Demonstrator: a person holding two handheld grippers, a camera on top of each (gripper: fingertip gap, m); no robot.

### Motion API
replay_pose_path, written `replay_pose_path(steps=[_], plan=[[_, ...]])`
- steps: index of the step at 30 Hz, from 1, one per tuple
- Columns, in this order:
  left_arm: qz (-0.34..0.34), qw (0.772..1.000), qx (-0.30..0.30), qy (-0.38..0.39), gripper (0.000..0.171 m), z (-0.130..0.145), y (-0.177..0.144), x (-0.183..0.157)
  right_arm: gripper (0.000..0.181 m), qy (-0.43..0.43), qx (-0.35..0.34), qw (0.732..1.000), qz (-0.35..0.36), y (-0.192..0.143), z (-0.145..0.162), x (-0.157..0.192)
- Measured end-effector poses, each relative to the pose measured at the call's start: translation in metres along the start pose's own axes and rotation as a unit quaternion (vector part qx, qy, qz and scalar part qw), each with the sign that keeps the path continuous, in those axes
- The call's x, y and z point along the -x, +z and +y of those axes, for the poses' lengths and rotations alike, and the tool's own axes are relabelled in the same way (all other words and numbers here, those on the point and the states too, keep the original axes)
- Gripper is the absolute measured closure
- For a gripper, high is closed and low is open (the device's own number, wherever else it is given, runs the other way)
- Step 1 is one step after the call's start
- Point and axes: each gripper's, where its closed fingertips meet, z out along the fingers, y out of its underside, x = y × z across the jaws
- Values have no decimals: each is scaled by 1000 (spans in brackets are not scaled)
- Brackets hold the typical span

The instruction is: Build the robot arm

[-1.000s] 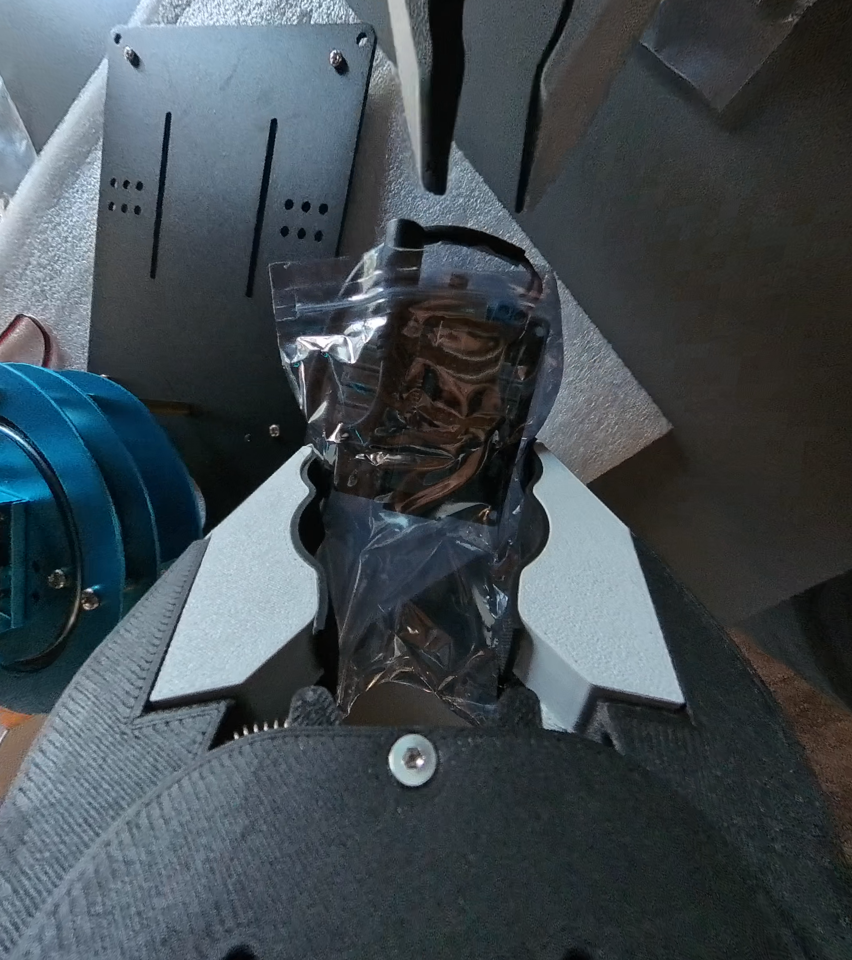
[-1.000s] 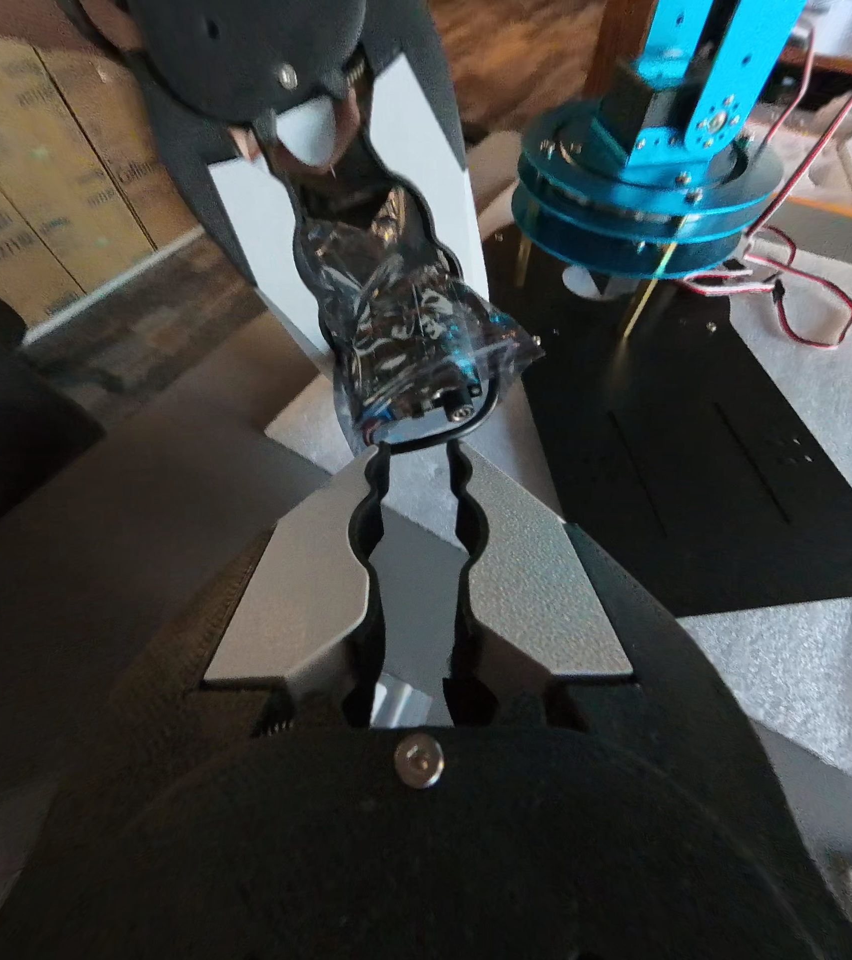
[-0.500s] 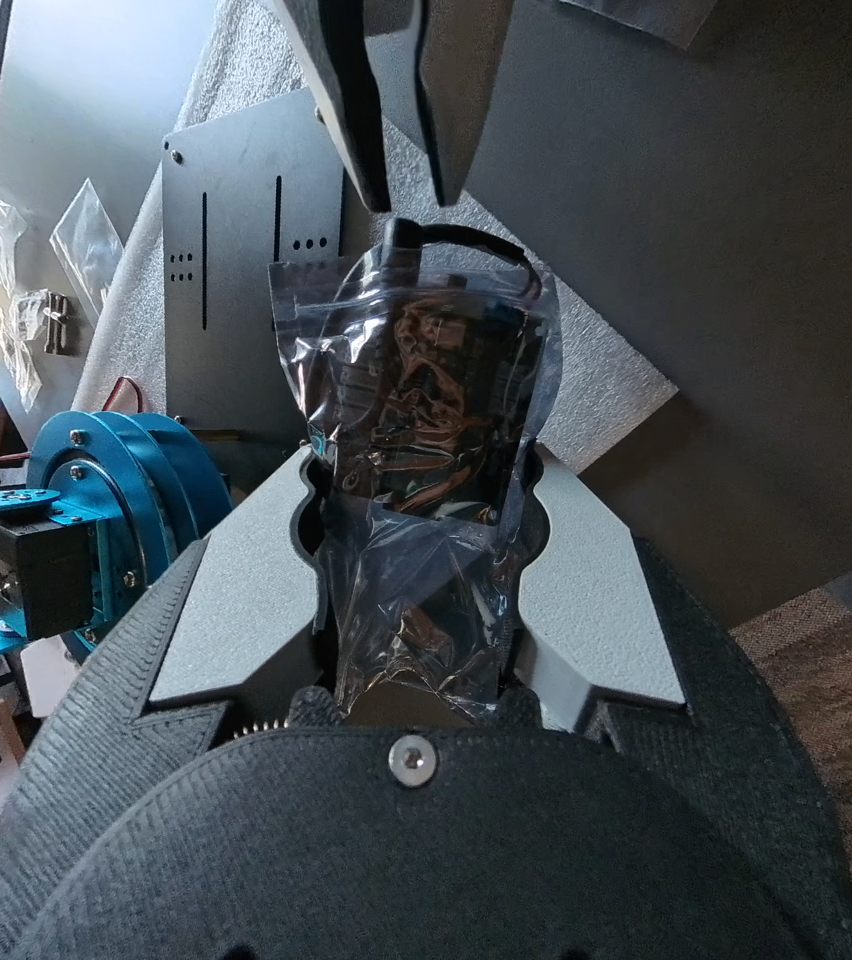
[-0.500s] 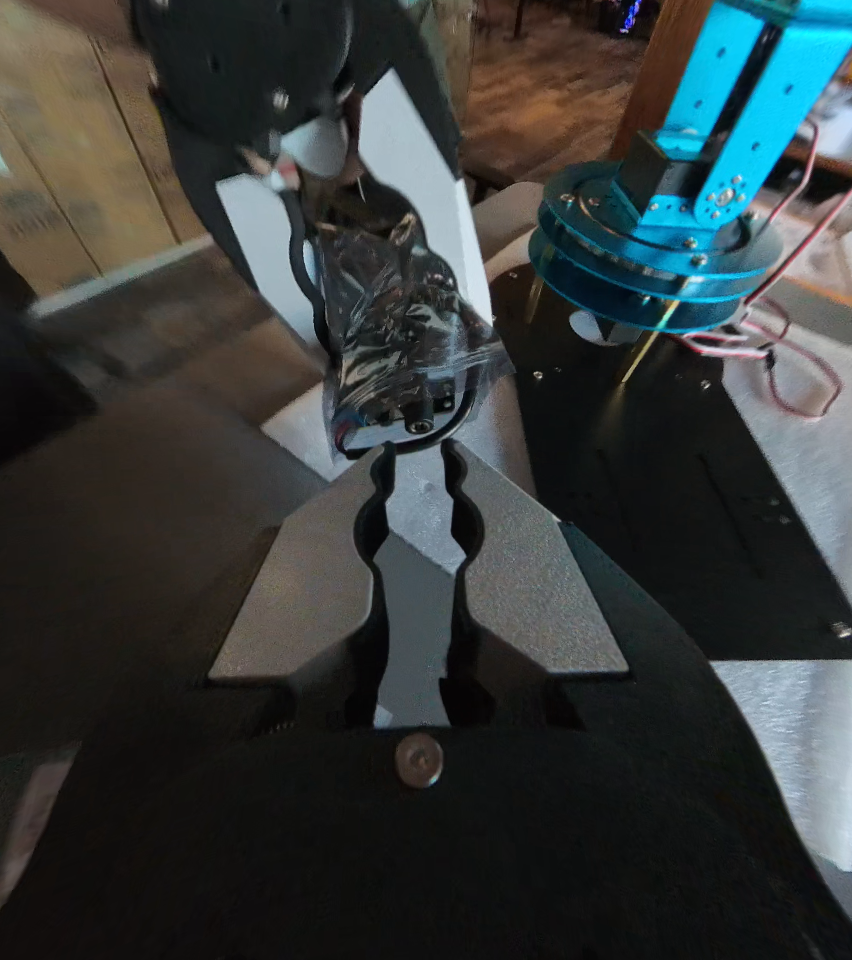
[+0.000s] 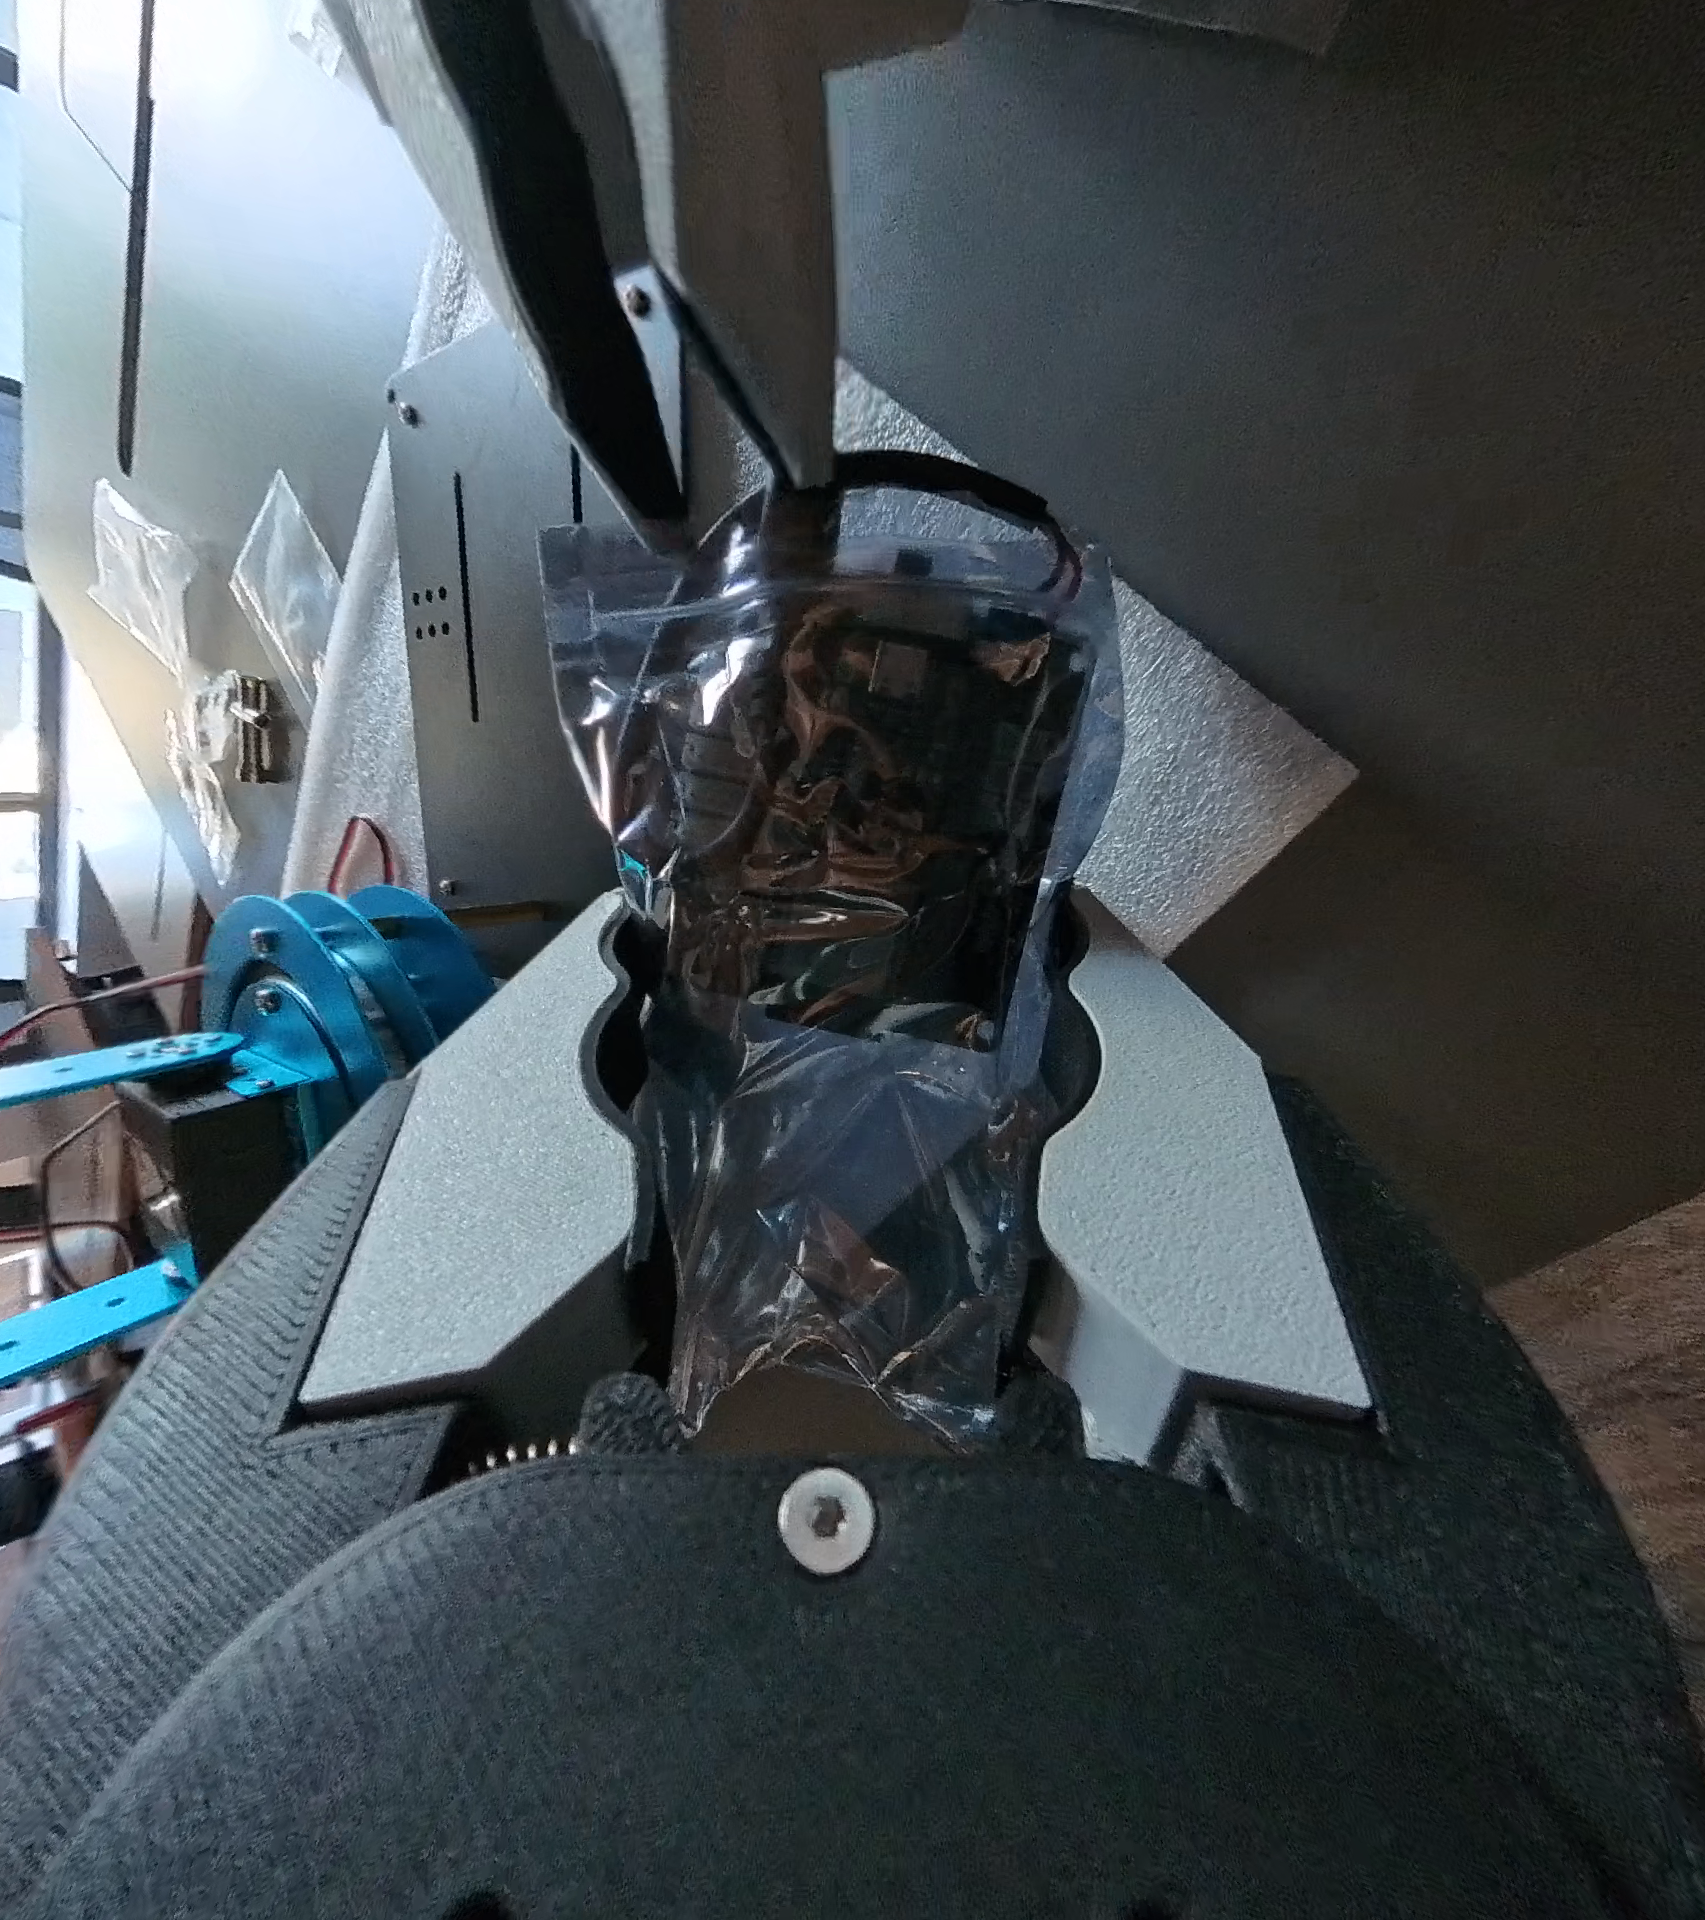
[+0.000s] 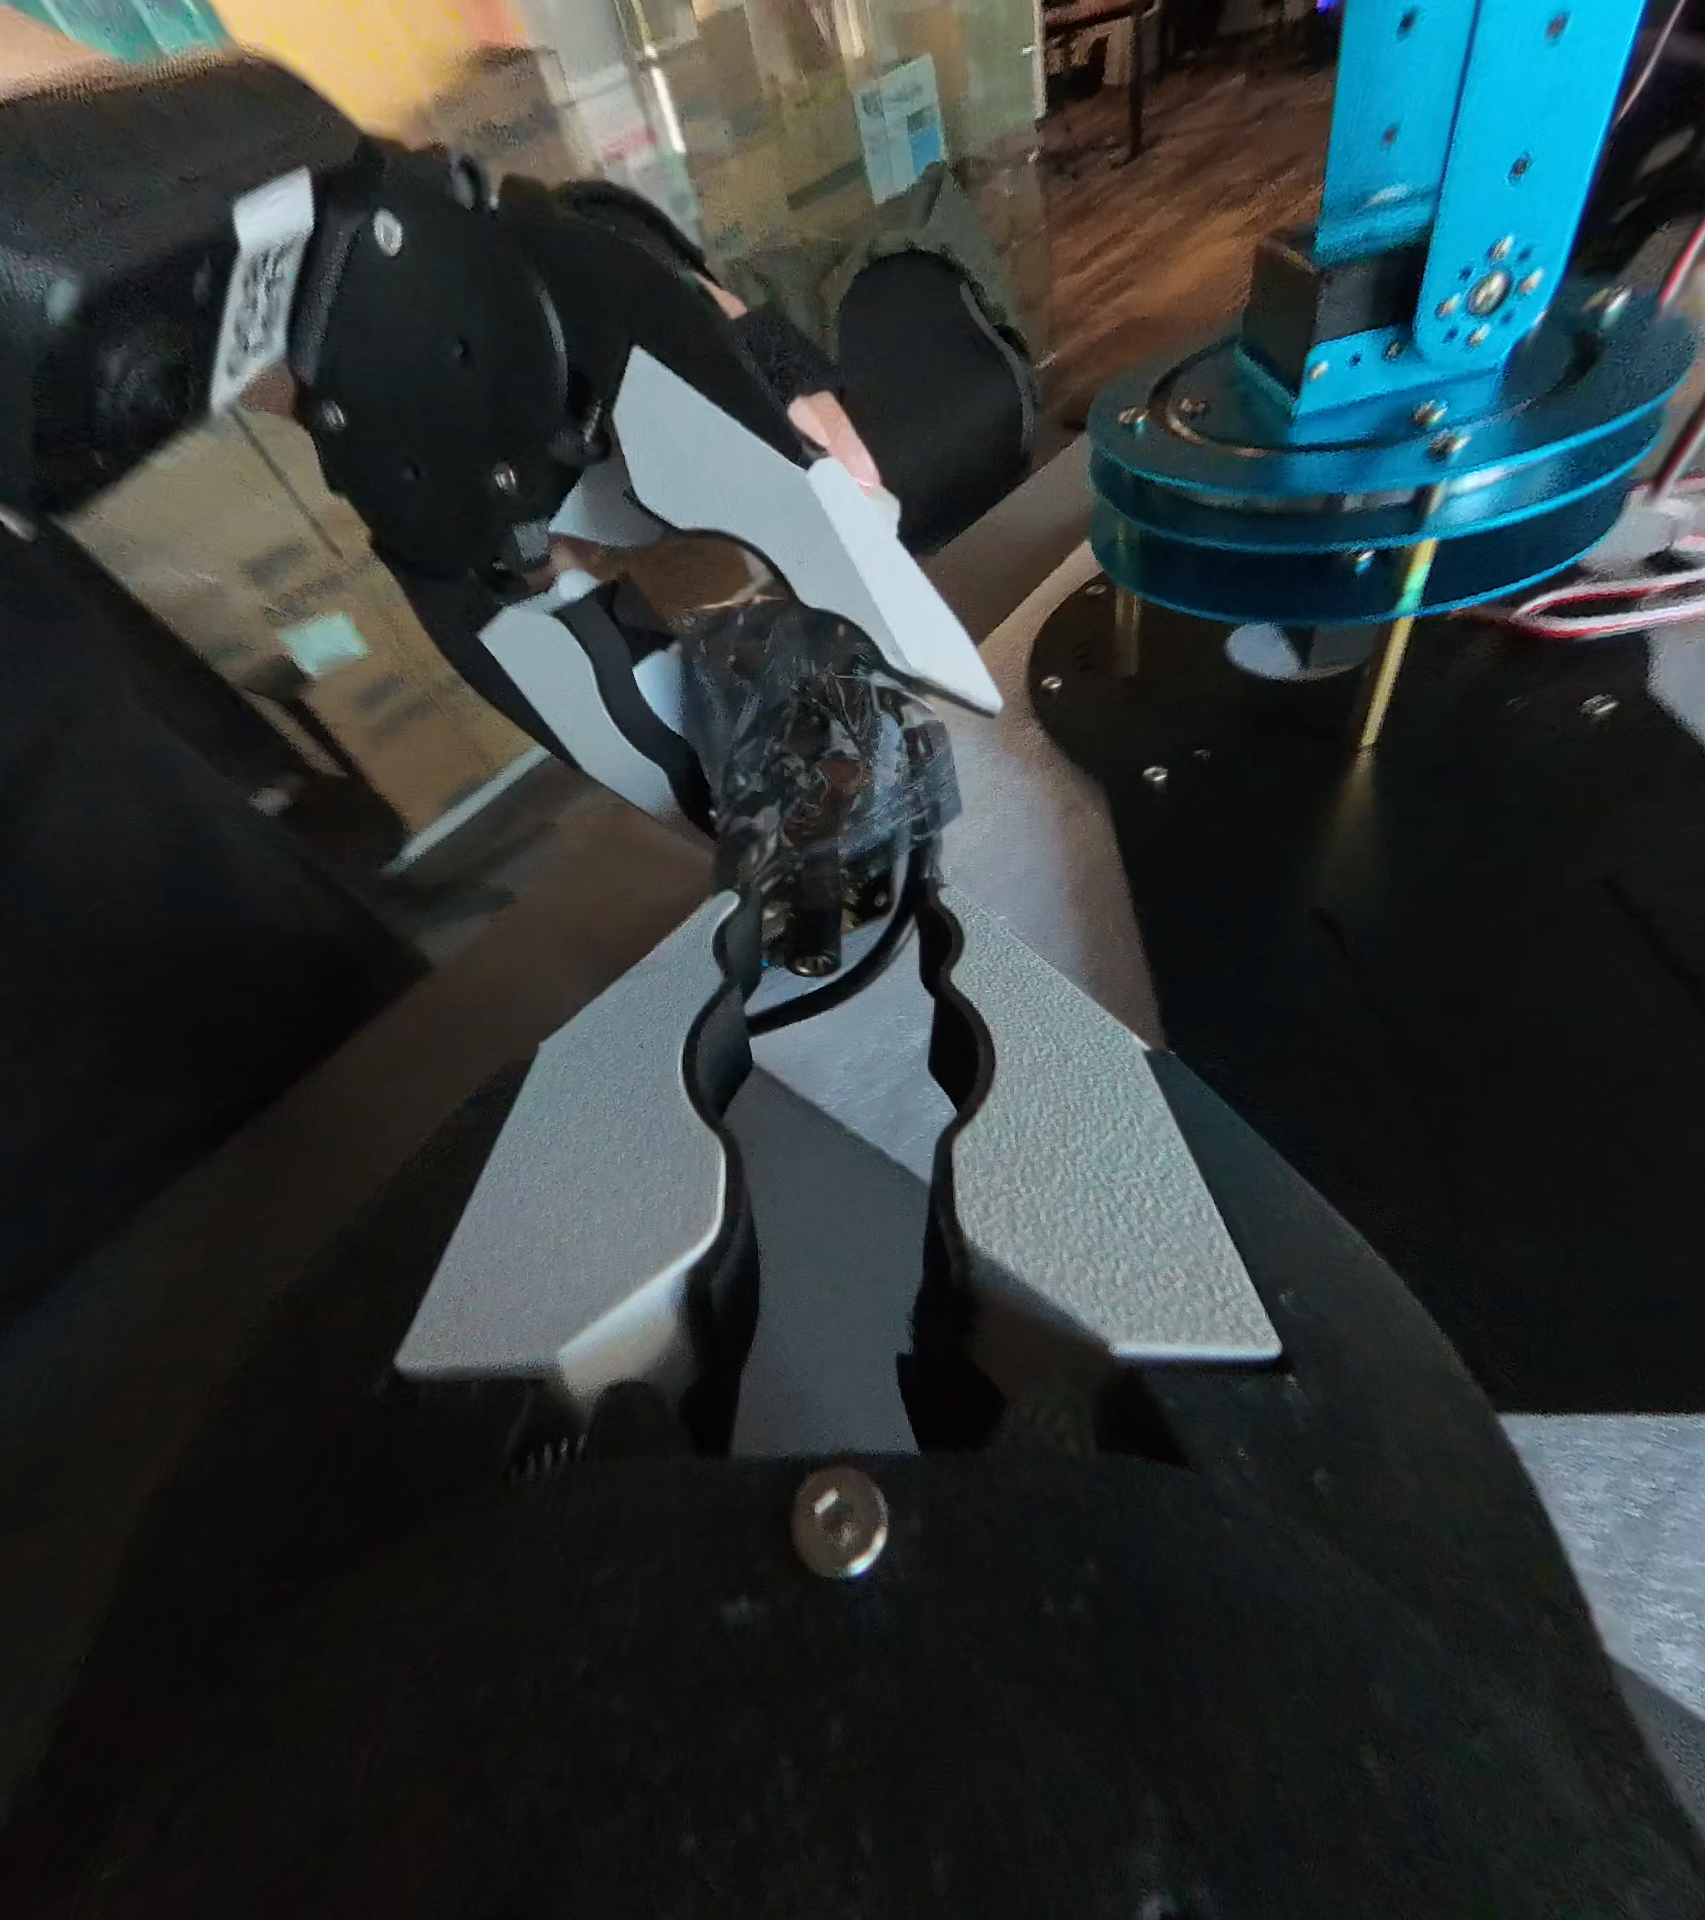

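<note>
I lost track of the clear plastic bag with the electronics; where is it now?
The clear plastic bag sits clamped in the left claw, centre of the left wrist view, its top at the right claw fingertips, right of the blue turntable base.

Your counter is dark grey. A white foam sheet lies directly on it and carries a black slotted metal plate. Small clear plastic bags lie on the counter beside the foam.
</note>
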Motion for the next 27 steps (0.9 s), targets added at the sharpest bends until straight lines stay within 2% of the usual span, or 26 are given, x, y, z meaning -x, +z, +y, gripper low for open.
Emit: replay_pose_path(steps=[3, 7, 9, 12, 14, 15, 18, 22, 27], plan=[[-7, 1000, 7, 11, 96, -1, -1, 0, 153, 46, -7, 998, -43, -1, -4, 4], [-8, 1000, 11, 15, 96, -1, 0, 0, 155, 2, 25, 999, -24, -3, 0, 1], [-13, 1000, 8, 25, 96, -2, 0, 0, 150, 28, 48, 997, -50, -3, 5, 5], [-24, 999, 2, 38, 96, -4, -1, 0, 159, 111, 34, 991, -65, -11, 3, -8], [-27, 999, 1, 40, 96, -4, -2, 0, 181, 162, 2, 981, -106, -14, -5, -5], [-27, 999, 1, 39, 96, -4, -2, 0, 181, 172, -12, 978, -116, -14, -9, -3], [-26, 999, 0, 34, 96, -3, -1, 0, 181, 153, 19, 982, -109, -10, 1, -1], [-27, 999, -3, 33, 96, -3, -1, 0, 179, 79, 6, 995, -57, -5, -2, -9], [-24, 999, -6, 28, 96, -3, -1, 0, 174, 48, -2, 998, -42, -1, -2, -7]])
